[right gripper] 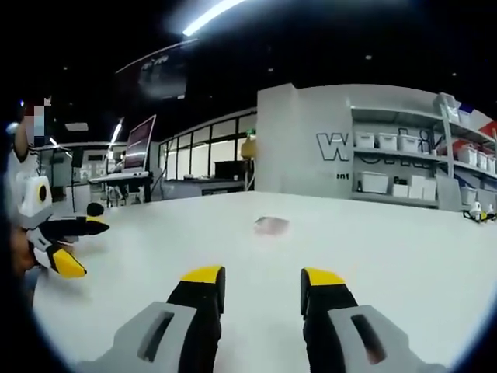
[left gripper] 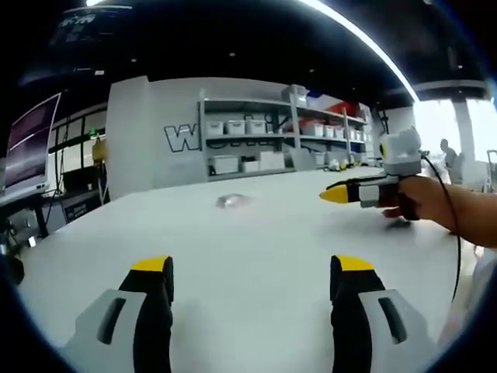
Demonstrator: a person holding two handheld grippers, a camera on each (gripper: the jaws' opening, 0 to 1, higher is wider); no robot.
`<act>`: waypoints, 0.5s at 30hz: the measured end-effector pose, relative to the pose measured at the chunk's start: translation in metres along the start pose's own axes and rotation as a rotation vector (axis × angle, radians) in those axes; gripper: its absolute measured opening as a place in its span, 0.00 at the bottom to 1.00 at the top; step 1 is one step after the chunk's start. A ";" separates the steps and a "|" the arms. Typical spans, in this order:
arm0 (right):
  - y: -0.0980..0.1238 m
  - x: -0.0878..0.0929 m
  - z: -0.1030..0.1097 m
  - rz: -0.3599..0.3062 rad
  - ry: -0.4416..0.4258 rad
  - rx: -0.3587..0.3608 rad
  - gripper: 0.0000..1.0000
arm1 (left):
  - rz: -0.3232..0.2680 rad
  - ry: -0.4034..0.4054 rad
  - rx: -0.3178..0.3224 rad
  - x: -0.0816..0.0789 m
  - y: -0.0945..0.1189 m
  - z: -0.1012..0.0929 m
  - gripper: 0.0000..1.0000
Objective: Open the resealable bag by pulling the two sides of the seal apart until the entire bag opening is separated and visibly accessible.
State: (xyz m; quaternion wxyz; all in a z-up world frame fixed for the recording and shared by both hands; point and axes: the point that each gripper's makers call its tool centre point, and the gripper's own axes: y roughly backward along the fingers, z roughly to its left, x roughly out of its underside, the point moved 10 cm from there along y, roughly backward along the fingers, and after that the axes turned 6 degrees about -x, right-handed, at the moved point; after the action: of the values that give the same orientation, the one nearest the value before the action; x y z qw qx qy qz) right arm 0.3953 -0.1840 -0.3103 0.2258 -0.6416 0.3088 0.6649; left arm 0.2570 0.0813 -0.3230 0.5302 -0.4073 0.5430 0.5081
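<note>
The left tool (left gripper: 252, 280) is wide open and holds nothing. The small clear bag (left gripper: 233, 201) lies flat on the white surface (left gripper: 256, 241), far ahead of it. The right tool (right gripper: 262, 289) is partly open and holds nothing too. The bag (right gripper: 272, 225) lies well ahead of it. Shelves with boxes (left gripper: 264, 140) stand far behind the bag.

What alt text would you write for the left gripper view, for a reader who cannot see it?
The left gripper, jaws open and empty, points across a white table toward a small clear resealable bag lying flat. The right gripper, held by a hand, enters from the right.
</note>
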 end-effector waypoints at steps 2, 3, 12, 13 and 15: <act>-0.002 -0.001 0.000 0.004 0.005 -0.002 0.37 | 0.000 0.000 0.000 0.000 0.000 0.000 0.82; -0.003 -0.001 -0.001 0.007 0.008 -0.005 0.37 | 0.001 -0.001 0.001 0.000 0.000 0.000 0.82; -0.015 0.001 -0.004 0.050 0.059 -0.015 0.35 | 0.002 -0.002 0.002 0.000 0.000 0.000 0.82; -0.016 0.001 -0.004 0.053 0.064 -0.017 0.35 | 0.001 -0.001 0.002 0.000 0.000 0.000 0.82; -0.019 0.002 -0.004 0.059 0.068 -0.022 0.35 | 0.001 -0.001 0.001 0.000 0.000 -0.001 0.82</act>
State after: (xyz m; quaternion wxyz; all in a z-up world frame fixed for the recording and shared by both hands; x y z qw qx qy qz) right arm 0.4112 -0.1736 -0.3149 0.1883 -0.6568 0.3278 0.6525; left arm 0.2567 0.0808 -0.3229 0.5305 -0.4064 0.5432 0.5082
